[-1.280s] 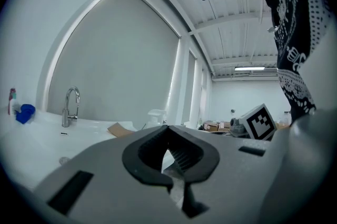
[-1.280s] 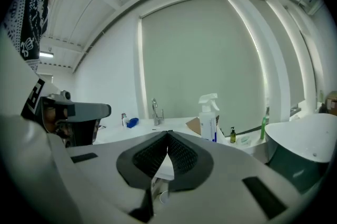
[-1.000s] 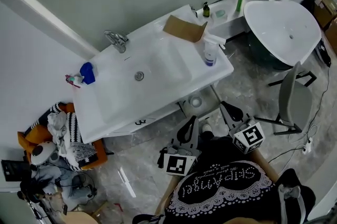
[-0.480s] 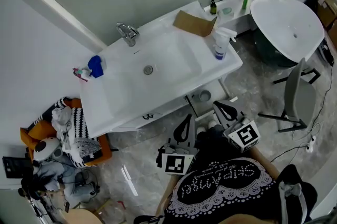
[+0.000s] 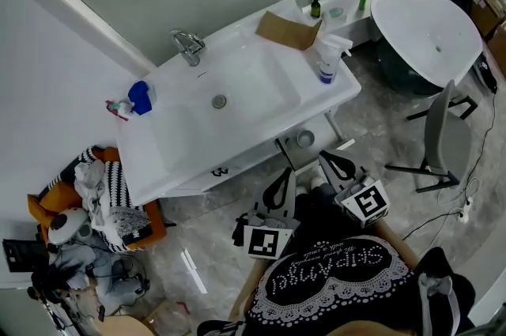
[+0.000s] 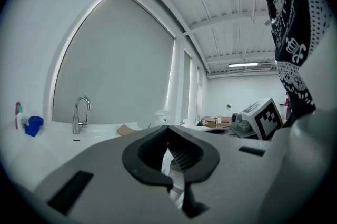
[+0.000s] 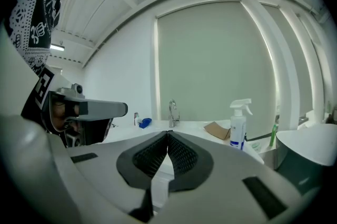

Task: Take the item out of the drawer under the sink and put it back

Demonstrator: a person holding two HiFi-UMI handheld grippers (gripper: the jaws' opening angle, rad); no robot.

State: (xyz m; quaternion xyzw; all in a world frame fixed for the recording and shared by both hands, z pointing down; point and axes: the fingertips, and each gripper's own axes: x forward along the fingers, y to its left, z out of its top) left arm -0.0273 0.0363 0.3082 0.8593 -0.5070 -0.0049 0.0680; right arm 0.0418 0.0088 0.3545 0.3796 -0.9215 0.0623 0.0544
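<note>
**Closed drawer ahead, both grippers empty**

The left gripper and the right gripper hover near the white drawer front under the white ceramic sink, each with fingers pressed together on nothing. The item is not visible and is presumably inside the shut drawer. To open it well, spread one gripper's fingers, line them up level with the small dark handle, and pull straight outward.

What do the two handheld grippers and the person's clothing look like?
The left gripper and right gripper have grey bodies and black ribbed jaw pads outlining a teardrop. Each carries a white cube with black square markers. The person wears a black top with white lettering and lace-like trim.
</note>
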